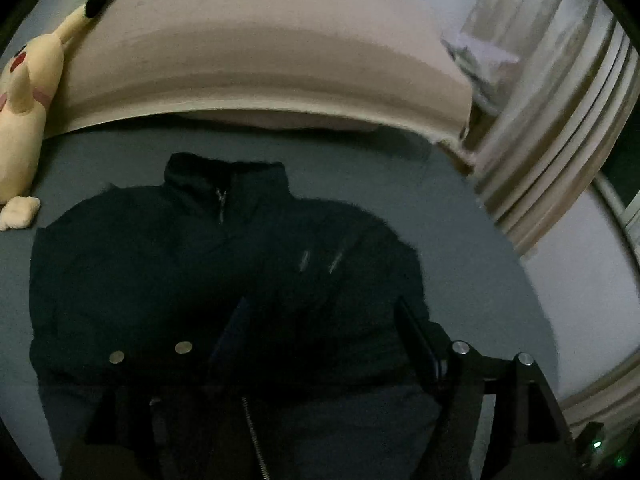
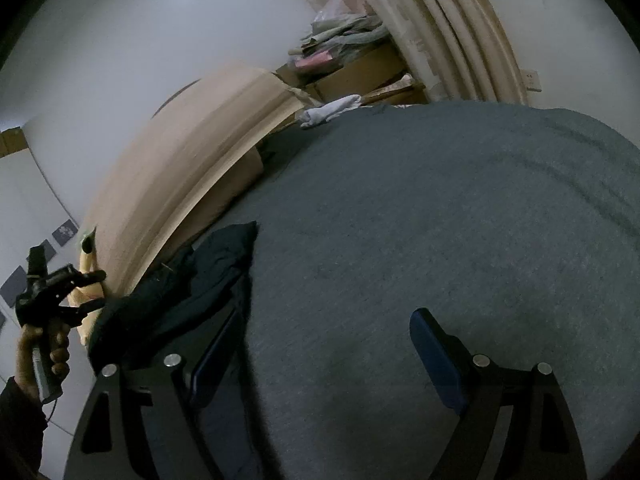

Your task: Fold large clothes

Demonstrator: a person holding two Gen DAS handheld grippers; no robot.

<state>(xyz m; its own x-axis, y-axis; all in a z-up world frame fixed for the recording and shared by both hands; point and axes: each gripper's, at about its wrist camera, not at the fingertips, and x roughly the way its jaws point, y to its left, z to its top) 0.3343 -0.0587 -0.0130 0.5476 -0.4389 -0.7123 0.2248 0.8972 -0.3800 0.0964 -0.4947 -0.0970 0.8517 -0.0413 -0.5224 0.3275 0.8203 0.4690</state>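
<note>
A black zip-up jacket (image 1: 208, 264) lies spread flat, collar away from me, on the grey bed sheet (image 1: 460, 264). My left gripper (image 1: 320, 320) hovers over the jacket's lower half, jaws wide apart and holding nothing. In the right wrist view the jacket (image 2: 188, 276) shows as a dark heap at the left. My right gripper (image 2: 328, 344) stands open over bare sheet (image 2: 440, 208), its left finger (image 2: 218, 348) beside the jacket's edge. A hand holds the left gripper (image 2: 98, 290) at the far left.
A yellow plush toy (image 1: 24, 120) lies at the left against the beige headboard (image 1: 260, 60). Curtains (image 1: 560, 140) hang past the bed's right side. A white cloth (image 2: 332, 110) lies at the bed's far corner, near cardboard boxes (image 2: 360, 72) stacked with clutter.
</note>
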